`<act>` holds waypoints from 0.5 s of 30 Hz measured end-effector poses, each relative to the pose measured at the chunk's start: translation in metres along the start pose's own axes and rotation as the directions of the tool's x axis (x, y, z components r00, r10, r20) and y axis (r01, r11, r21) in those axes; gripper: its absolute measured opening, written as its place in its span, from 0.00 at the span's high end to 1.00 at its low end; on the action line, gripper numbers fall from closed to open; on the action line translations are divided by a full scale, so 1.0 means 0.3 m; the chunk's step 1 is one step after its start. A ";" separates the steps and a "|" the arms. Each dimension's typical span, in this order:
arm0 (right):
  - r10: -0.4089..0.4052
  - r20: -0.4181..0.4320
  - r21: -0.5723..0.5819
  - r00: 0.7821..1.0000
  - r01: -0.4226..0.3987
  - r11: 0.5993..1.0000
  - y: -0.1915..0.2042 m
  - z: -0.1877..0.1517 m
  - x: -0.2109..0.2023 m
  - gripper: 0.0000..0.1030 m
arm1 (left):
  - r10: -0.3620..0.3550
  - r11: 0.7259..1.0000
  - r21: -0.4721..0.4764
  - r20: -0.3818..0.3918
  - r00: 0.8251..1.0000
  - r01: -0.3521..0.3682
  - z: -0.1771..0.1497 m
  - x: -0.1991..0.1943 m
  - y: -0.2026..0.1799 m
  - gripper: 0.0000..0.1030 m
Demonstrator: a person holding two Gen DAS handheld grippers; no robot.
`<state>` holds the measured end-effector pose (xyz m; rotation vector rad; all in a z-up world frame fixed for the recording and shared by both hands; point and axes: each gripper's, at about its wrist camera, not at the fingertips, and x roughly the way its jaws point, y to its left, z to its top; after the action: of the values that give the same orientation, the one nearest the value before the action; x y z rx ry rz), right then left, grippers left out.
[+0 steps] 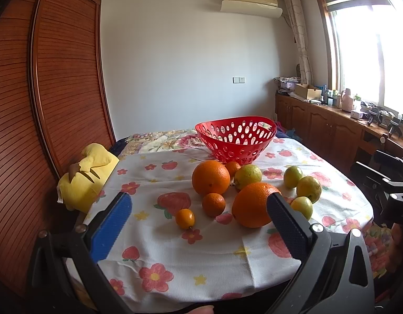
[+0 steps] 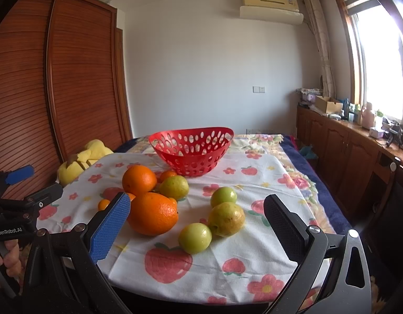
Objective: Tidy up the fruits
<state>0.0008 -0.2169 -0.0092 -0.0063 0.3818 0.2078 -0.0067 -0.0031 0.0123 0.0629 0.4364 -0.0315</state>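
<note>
- Left wrist view: left gripper (image 1: 198, 222) fingers wide, empty; right gripper (image 2: 197, 225) likewise.
- Risk: nudged oranges (image 1: 255, 205) roll off worktop (image 1: 191, 267).
- Light red basket (image 1: 235, 138) may tip.

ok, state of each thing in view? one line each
red basket: upright, empty
two large oranges: on the cloth, outside the basket
four green-yellow fruits: loose on the cloth
small oranges: loose on the cloth
left gripper: jaws wide open, holding nothing
right gripper: jaws wide open, holding nothing
</note>
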 end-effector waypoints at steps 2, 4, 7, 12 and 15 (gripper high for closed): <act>0.001 0.000 0.000 1.000 -0.001 1.000 0.000 -0.001 0.000 0.00 | -0.001 1.000 0.000 0.000 1.000 0.001 0.003 -0.001 0.001 0.00; 0.001 0.000 0.000 1.000 -0.001 1.000 0.001 0.000 0.000 0.00 | 0.000 1.000 0.001 0.001 1.000 0.000 0.000 -0.001 0.000 0.00; 0.000 0.002 -0.001 1.000 0.000 1.000 0.001 0.002 -0.002 0.00 | 0.000 1.000 -0.001 0.001 1.000 0.000 0.001 -0.001 0.000 0.00; 0.000 0.003 -0.001 1.000 0.000 1.000 0.006 0.005 -0.006 0.00 | 0.001 1.000 0.001 0.001 1.000 -0.001 0.000 -0.002 0.000 0.00; 0.001 0.004 -0.002 1.000 -0.001 1.000 0.006 0.003 -0.001 0.00 | 0.000 1.000 0.000 0.003 1.000 0.000 0.001 -0.003 0.001 0.00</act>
<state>0.0005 -0.2153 -0.0081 -0.0074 0.3772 0.2089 -0.0074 -0.0029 0.0129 0.0631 0.4331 -0.0319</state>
